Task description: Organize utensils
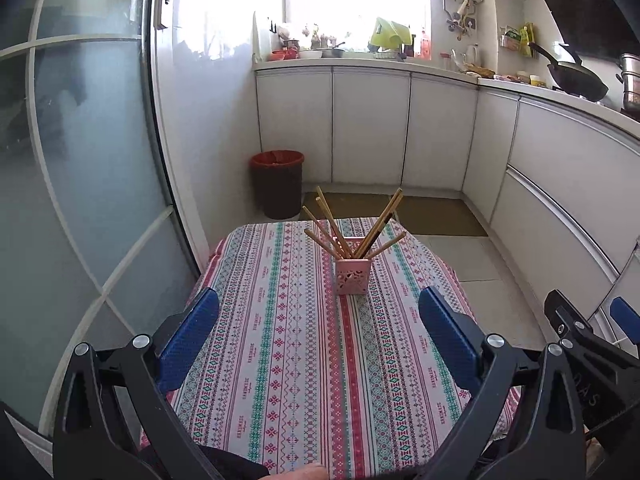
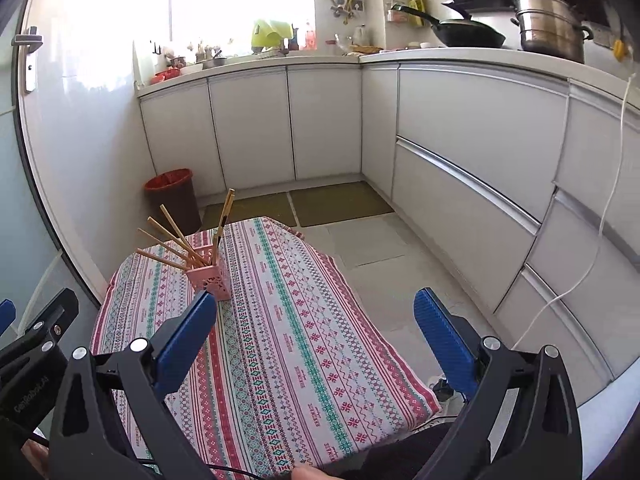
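Note:
A pink cut-out holder (image 1: 351, 276) (image 2: 209, 282) stands upright on the patterned tablecloth (image 1: 288, 344) (image 2: 304, 332), with several wooden chopsticks (image 1: 332, 224) (image 2: 172, 236) fanning out of it. My left gripper (image 1: 320, 304) hangs wide open above the near half of the table, well short of the holder, nothing between its blue pads (image 1: 188, 344). My right gripper (image 2: 316, 308) is also wide open and empty; its left pad (image 2: 184, 344) sits just in front of the holder in the right wrist view. The right gripper (image 1: 592, 344) shows at the right edge of the left wrist view.
A red-rimmed dark bin (image 1: 277, 184) (image 2: 173, 196) stands on the floor beyond the table's far edge. White cabinets (image 1: 372, 128) (image 2: 472, 152) line the back and right. A frosted glass door (image 1: 80, 200) is on the left. A wok (image 2: 468, 34) and steel pot (image 2: 550, 26) sit on the counter.

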The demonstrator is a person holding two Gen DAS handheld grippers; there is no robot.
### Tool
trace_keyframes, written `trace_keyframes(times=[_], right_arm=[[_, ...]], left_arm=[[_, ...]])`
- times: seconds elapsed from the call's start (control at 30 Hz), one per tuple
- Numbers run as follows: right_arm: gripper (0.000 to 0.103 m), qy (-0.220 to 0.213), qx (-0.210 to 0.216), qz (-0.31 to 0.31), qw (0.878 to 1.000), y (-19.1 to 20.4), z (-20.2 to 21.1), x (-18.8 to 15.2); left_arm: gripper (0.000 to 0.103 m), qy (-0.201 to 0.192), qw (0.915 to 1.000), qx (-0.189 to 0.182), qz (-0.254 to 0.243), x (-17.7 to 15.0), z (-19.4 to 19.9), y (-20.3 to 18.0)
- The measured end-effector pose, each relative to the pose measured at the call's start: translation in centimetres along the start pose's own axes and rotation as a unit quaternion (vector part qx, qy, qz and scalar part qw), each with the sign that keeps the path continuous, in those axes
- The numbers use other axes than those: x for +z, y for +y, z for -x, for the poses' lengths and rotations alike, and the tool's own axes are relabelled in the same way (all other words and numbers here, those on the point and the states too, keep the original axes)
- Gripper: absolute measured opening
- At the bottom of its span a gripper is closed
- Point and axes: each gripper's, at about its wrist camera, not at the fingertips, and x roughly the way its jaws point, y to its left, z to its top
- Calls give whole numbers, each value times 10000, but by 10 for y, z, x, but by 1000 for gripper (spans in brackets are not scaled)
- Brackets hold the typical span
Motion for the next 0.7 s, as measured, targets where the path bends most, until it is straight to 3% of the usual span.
trace_keyframes(times=[0.7], right_arm=[[96,97,102,-34,9999,0,0,0]], left_arm=[[96,31,10000,20,23,-1,-1,1]])
